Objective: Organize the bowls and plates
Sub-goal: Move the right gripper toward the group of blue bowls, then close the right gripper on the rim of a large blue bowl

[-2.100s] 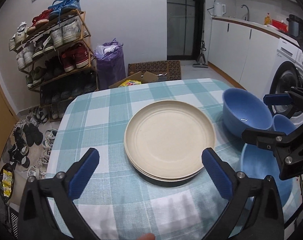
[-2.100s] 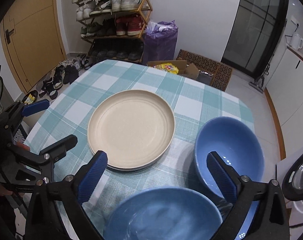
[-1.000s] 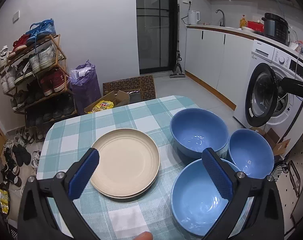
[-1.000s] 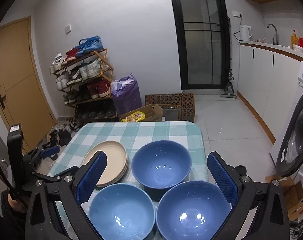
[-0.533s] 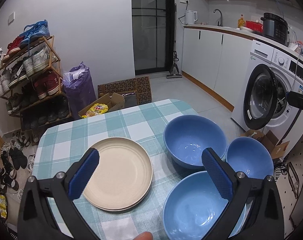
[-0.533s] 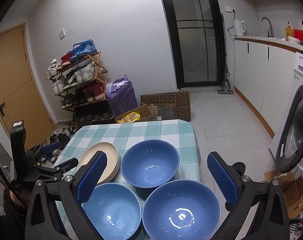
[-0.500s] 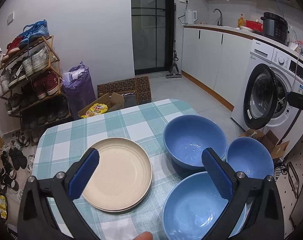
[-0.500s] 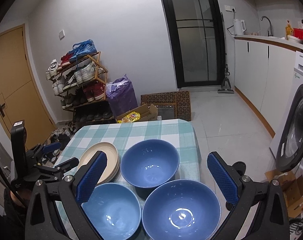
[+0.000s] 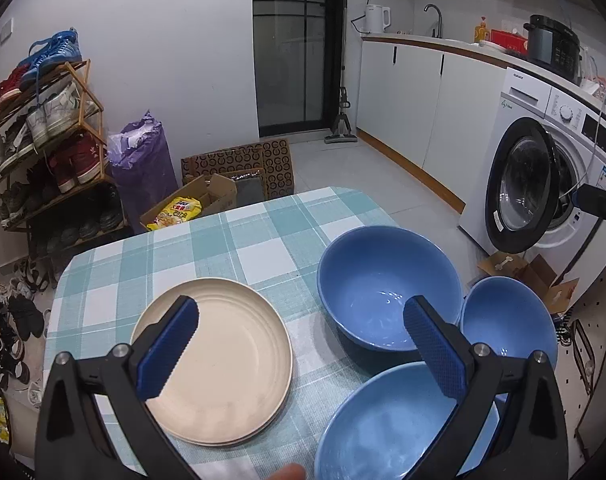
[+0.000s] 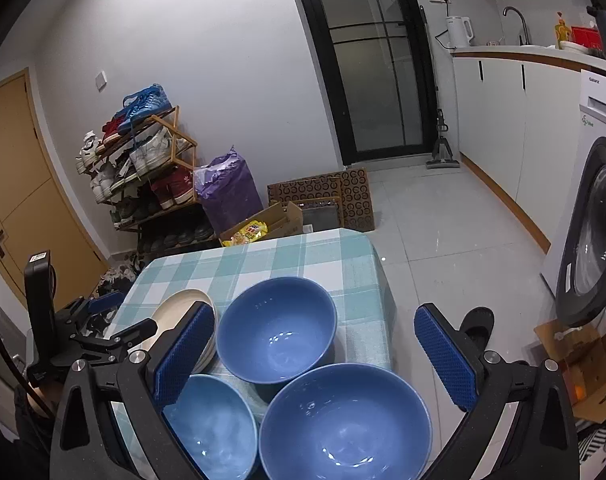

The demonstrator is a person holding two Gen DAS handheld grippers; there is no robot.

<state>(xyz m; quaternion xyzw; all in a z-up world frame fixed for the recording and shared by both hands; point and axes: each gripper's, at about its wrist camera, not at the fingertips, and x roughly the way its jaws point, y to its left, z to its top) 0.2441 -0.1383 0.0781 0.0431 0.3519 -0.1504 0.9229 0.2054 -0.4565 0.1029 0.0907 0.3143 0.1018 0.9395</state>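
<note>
- L gripper [image 9: 301, 348] wide, empty, above table [image 9: 263, 240].
- R gripper [image 10: 315, 354] wide, empty, over bowls.
- Plates [image 9: 227, 364] stacked, table's 9 o'clock side.
- 3 blue bowls [image 9: 383, 296] clustered at 3 o'clock, just beside plates.

Left claw [image 9: 301, 342] and right claw [image 10: 317, 356] both spread wide, empty, side by side, angled downward.

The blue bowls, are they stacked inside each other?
No, the three blue bowls sit side by side on the table, each one empty.
</note>
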